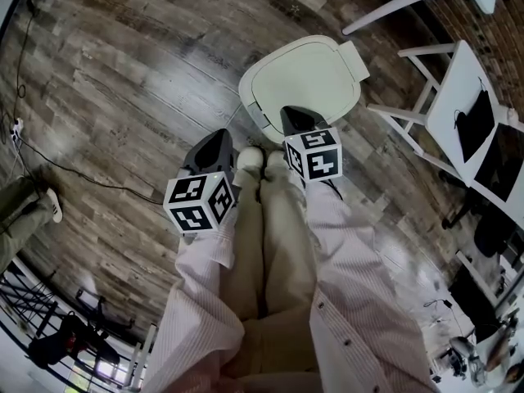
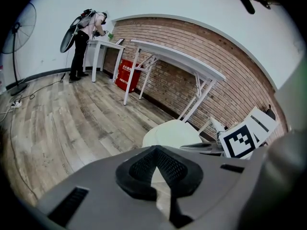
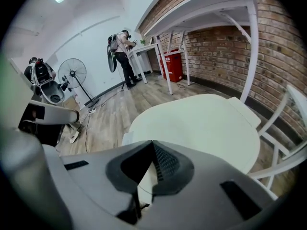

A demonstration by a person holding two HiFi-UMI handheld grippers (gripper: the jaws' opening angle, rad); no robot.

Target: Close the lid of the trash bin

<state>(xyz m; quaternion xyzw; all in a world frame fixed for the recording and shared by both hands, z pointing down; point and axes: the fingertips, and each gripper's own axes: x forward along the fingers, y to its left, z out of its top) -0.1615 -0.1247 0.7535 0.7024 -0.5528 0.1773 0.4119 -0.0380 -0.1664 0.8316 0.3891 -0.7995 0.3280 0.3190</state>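
Observation:
The trash bin [image 1: 301,82] is a pale oval bin on the wood floor, and its lid lies flat on top. It also shows in the left gripper view [image 2: 171,133] and fills the right gripper view [image 3: 201,124]. My right gripper [image 1: 296,121] is shut with nothing in it, its tip [image 3: 152,146] over the lid's near edge; whether it touches I cannot tell. My left gripper [image 1: 214,149] hangs to the left of the bin, apart from it. Its jaws [image 2: 156,150] meet at the tip, empty.
White folding chairs and tables [image 1: 458,105] stand close to the right of the bin. A black cable [image 1: 74,170] runs over the floor at left. My own shoes [image 1: 250,159] are just short of the bin. A person [image 2: 84,37] works at a far table, beside a red box [image 2: 127,75].

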